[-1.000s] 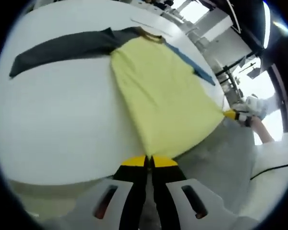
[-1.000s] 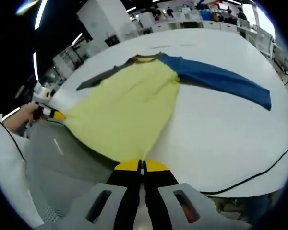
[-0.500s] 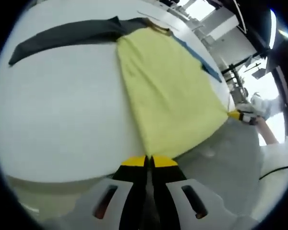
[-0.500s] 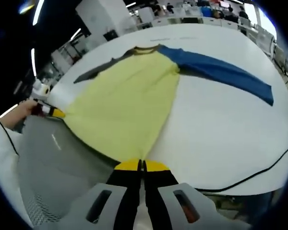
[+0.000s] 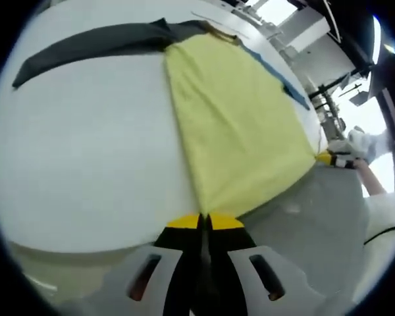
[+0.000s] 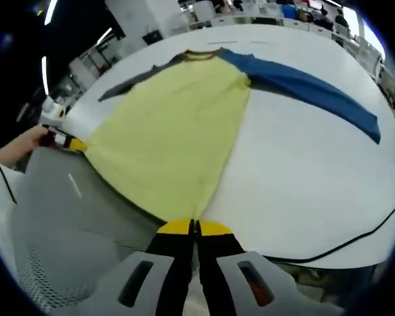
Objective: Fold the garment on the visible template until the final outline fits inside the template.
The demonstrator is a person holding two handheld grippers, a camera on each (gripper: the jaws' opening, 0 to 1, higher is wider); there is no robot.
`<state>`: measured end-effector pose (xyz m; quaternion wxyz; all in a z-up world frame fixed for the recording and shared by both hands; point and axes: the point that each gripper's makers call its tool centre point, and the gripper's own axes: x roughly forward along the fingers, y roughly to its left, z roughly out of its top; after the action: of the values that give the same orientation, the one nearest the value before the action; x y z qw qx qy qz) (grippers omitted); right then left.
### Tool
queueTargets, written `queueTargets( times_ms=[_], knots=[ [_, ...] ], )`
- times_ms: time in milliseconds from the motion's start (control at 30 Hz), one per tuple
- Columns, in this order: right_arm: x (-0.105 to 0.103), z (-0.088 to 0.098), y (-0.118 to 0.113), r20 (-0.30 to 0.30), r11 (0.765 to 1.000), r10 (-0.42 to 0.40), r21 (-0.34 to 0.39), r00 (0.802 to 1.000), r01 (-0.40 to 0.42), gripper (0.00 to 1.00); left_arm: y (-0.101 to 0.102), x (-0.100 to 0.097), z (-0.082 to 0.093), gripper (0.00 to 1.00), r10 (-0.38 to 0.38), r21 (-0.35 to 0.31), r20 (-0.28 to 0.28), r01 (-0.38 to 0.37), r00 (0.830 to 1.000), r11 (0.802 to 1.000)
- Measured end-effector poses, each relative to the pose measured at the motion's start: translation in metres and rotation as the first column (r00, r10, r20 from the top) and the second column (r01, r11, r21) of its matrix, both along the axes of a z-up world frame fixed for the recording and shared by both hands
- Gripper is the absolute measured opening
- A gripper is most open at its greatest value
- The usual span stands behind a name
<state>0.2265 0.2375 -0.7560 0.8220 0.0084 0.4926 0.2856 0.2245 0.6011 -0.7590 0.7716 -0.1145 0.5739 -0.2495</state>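
Both grippers pinch the bottom hem of the yellow shirt [image 6: 178, 131] — the left gripper [image 5: 204, 222] at one corner, the right gripper [image 6: 193, 227] at the other, jaws pressed together on cloth. Since a second ago the body has drawn tauter and flatter across the white table [image 6: 303, 171], sleeves spread wide — smoothed, no fold begun yet.

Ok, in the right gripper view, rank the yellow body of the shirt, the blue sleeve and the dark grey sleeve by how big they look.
1. yellow body, clearly largest.
2. blue sleeve.
3. dark grey sleeve, smallest as seen; it lies farther off and is foreshortened, so its true size against the blue one is unsure.
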Motion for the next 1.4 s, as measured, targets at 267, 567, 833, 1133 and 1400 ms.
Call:
queueTargets(
  times_ms=[267, 567, 833, 1133, 1400],
  knots=[
    [0.0, -0.004, 0.0, -0.014, 1.0, 0.002, -0.004, 1.0, -0.002, 0.02, 0.001, 0.0, -0.003, 0.0, -0.011, 0.004, -0.01, 0.011, 1.0, 1.0],
    [-0.001, -0.008, 0.0, -0.024, 1.0, 0.006, -0.012, 1.0, -0.006, 0.02, 0.001, 0.0, -0.003, 0.0, -0.019, 0.006, -0.011, 0.019, 1.0, 1.0],
    [-0.001, -0.011, -0.001, -0.024, 0.999, 0.026, -0.032, 0.999, -0.027, 0.02, 0.001, 0.001, -0.003, 0.0, -0.025, 0.01, -0.01, 0.025, 1.0, 1.0],
    [0.0, -0.008, 0.0, -0.006, 0.998, 0.046, -0.033, 0.999, -0.046, 0.03, 0.001, 0.002, -0.001, 0.01, -0.069, 0.048, 0.026, 0.068, 0.997, 0.997],
    [-0.002, 0.002, -0.006, 0.023, 0.999, 0.025, -0.028, 0.999, -0.024, 0.04, 0.008, 0.003, 0.011, 0.04, -0.068, 0.067, 0.06, 0.064, 0.996, 0.996]
  ],
)
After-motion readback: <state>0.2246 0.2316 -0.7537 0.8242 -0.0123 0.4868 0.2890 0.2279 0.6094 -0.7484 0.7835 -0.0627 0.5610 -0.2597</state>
